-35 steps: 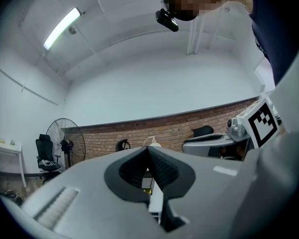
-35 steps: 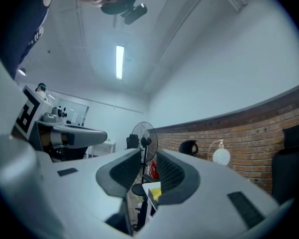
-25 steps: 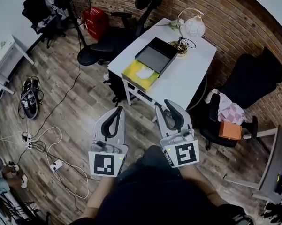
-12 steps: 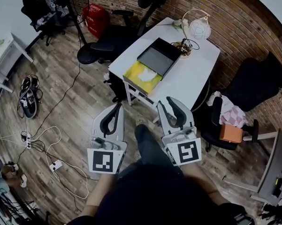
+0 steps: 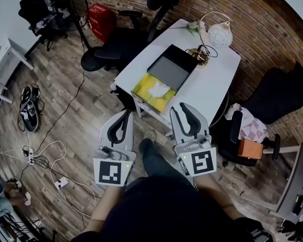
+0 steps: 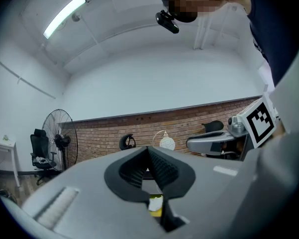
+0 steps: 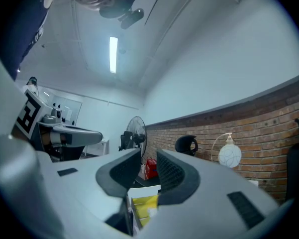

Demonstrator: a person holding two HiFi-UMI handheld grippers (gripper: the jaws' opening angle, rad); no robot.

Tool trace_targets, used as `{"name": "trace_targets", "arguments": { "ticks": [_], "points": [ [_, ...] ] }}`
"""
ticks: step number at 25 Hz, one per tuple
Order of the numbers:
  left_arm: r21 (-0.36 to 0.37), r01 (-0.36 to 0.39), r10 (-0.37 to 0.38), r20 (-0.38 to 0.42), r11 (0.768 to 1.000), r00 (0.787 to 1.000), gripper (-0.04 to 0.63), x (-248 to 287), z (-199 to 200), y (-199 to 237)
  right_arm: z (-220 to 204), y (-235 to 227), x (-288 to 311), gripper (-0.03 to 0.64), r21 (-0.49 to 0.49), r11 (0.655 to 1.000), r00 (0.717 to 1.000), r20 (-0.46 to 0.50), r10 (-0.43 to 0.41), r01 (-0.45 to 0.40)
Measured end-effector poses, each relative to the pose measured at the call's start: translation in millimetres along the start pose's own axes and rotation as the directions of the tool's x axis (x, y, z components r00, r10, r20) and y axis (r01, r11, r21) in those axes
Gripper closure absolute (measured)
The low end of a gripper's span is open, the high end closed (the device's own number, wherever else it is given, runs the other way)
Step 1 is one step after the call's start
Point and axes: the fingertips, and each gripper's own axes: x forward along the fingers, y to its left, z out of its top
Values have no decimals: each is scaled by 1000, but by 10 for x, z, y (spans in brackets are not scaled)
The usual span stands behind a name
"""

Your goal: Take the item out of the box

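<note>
Pointing at a table (image 5: 207,92), the left gripper (image 5: 127,116) has its jaw tips together on nothing, and the right gripper (image 5: 179,108) stands open and empty. The white item (image 5: 159,88) lies in the yellow box (image 5: 142,93) at the table's near end, beside a black lid (image 5: 171,70), apart from both grippers.

Two grippers (image 5: 126,117) (image 5: 179,108), one box (image 5: 170,68), one table (image 5: 207,91), one lamp (image 5: 220,34)

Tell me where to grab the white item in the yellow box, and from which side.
Come from above: the yellow box lies open and flat on the table, its walls likely blocking the sides. Pinch the white item across its middle; finer shape is too small to tell.
</note>
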Motion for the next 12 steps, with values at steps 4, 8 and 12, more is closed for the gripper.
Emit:
{"name": "trace_targets", "arguments": {
  "ticks": [4, 8, 12],
  "points": [
    [-12, 23, -23, -9, 1000, 1000, 586, 343, -113, 178, -192, -120, 333, 528, 4, 1000, 1000, -27, 2, -2],
    [-13, 58, -58, -21, 998, 998, 586, 751, -232, 410, -396, -233, 715, 528, 12, 1000, 999, -49, -4, 4],
    [1, 104, -104, -38, 995, 994, 586, 1155, -304, 598, -549, -379, 1063, 528, 23, 1000, 998, -66, -19, 20]
  ]
}}
